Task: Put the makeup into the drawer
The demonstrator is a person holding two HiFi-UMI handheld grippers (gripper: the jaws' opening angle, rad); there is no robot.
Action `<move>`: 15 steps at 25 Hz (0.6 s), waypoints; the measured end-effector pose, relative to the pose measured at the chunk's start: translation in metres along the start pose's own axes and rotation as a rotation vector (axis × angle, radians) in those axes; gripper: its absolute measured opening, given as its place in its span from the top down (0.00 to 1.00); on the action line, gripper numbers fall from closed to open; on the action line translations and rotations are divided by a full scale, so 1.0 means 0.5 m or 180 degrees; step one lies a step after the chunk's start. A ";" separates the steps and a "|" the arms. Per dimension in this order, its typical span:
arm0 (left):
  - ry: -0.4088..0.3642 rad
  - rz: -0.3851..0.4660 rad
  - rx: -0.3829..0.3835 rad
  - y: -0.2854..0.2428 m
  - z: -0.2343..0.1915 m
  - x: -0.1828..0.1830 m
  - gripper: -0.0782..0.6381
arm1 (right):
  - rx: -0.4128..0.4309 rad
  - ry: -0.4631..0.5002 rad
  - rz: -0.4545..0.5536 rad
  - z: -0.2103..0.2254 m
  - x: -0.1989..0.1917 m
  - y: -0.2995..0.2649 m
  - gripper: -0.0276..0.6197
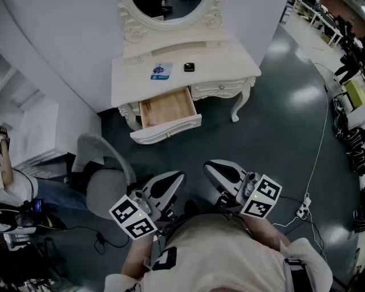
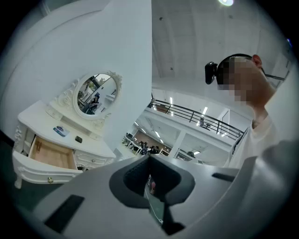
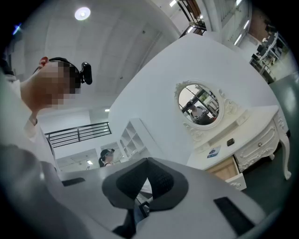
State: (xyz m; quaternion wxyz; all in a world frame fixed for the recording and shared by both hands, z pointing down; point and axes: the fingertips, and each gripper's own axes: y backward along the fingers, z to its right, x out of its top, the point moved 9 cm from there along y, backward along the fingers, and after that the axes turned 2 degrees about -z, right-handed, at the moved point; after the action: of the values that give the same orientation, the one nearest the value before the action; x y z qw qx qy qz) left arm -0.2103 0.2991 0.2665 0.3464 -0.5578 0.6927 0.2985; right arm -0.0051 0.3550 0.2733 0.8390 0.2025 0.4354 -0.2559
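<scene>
Left gripper (image 1: 177, 178): clenched, jaws pressed together, nothing between them; held close to the body, aimed toward the table.

Right gripper (image 1: 212, 169): likewise clenched and empty, just beside the left.

Table (image 1: 228, 60): white, carved, well ahead of both sets of fingertips and out of reach from here; mirror (image 1: 166, 5) at its back.

Drawer (image 1: 167, 108): pulled out toward the fingertips, wooden floor bare as far as visible.

Packet (image 1: 161, 71): blue and white, flat on the tabletop, beyond the drawer from the fingertips.

Black case (image 1: 189, 67): small, dark, near the packet on the side of the right fingertips (probably the makeup, perhaps with the packet; too small to identify).

Chair (image 1: 105, 191): grey, outside the left fingertips, between body and table corner.

Step in hand, as judged: approach only, nothing picked up yet, makeup not in the drawer.

To do it well:
- Close on the table first, skirting the chair.
- Spread the jaws before the fingertips arrive, not over the item.
- Take the black case from above, across its narrower sides.
- Take the packet by an edge, since a thin flat thing is likely to slip.
- Lower each item onto the drawer floor rather than dropping it.
- Keep the fingertips clear of the drawer's front lip on the way in and out.
</scene>
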 end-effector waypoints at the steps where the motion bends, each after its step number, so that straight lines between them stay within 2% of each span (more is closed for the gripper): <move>1: -0.0031 -0.0039 0.0025 -0.012 0.003 -0.004 0.81 | 0.0007 -0.0024 0.0013 0.006 0.002 0.010 0.92; 7: -0.0244 -0.0216 0.0095 -0.115 0.039 -0.028 0.81 | 0.0063 -0.0089 -0.0011 0.053 0.035 0.082 0.92; 9: -0.0120 -0.0164 0.0035 -0.155 0.056 -0.035 0.81 | 0.0093 -0.0087 -0.0046 0.068 0.052 0.104 0.92; 12: 0.0225 0.0032 -0.0180 -0.218 0.082 -0.042 0.81 | 0.0161 -0.0038 0.0014 0.091 0.083 0.146 0.91; 15: 0.0111 0.0065 -0.0191 -0.279 0.109 -0.040 0.81 | 0.0301 0.0028 0.0027 0.125 0.126 0.169 0.91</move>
State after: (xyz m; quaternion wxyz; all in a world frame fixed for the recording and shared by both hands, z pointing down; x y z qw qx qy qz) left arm -0.0630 0.3262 0.2471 0.3144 -0.5659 0.6949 0.3130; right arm 0.1161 0.3704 0.2645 0.8277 0.2449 0.4257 -0.2717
